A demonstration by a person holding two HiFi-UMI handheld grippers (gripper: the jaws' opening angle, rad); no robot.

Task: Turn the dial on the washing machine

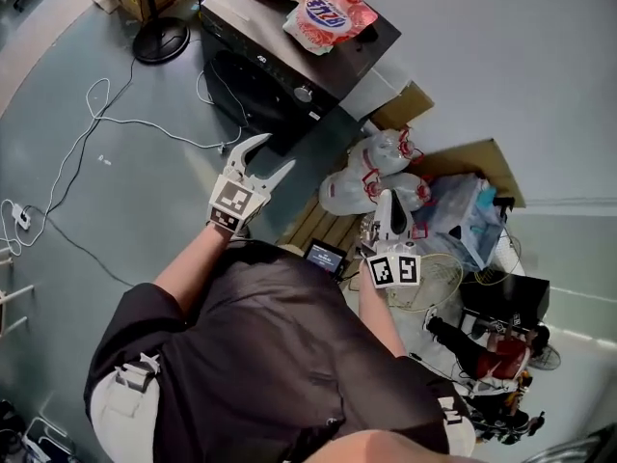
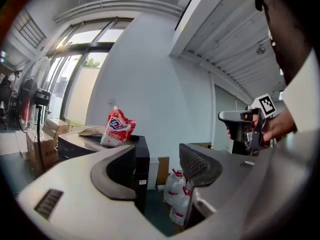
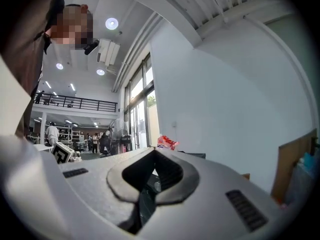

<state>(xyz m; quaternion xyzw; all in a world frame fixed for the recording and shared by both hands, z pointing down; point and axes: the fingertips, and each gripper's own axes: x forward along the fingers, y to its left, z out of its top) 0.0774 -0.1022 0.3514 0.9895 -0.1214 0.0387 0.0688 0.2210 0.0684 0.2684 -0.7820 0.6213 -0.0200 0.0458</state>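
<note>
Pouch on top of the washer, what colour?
Red and white pouch with a blue logo; clearest in the head view.

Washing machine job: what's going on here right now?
A person, a gripper in each hand, stands short of the black washing machine. The left gripper is open and empty, aimed at the machine's front. The right gripper is shut, empty, by the plastic jugs. The dial is not yet touched.

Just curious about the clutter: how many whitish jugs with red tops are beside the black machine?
3 jugs on the floor: one by the washing machine's corner, one below-left of that, one beside the bluish bag. Others may be hidden.
</note>
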